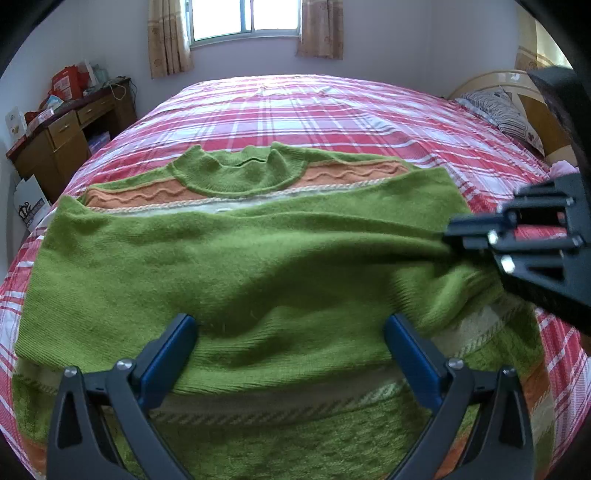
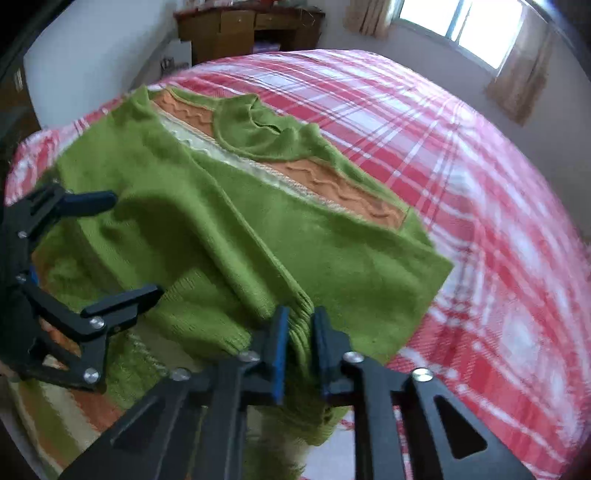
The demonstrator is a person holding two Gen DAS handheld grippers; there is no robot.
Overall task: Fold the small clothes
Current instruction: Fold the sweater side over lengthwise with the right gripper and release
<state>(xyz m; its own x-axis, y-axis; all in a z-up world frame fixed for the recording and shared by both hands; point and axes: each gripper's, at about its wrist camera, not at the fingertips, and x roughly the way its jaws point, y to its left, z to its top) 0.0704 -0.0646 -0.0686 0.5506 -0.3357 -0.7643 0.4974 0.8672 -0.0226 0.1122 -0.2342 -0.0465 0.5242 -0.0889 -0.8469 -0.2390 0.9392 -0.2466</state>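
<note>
A green knitted sweater [image 1: 258,258] with an orange band and cream stripes lies flat on the red plaid bed [image 1: 295,107], collar [image 1: 236,173] pointing away from me. A green sleeve is folded across its body. My left gripper [image 1: 290,332] hovers open and wide over the near part of the sweater, nothing pinched between its blue pads. In the right wrist view my right gripper [image 2: 300,332] is shut on the ribbed sleeve cuff [image 2: 301,325] of the sweater [image 2: 221,206], at its right side. The left gripper [image 2: 118,247] shows there at the left edge, open.
A wooden desk [image 1: 62,144] with clutter stands against the far left wall, a paper bag [image 1: 31,206] beside it. A striped pillow [image 1: 498,110] and headboard [image 1: 495,79] are at the right. A curtained window [image 1: 245,18] is beyond the bed.
</note>
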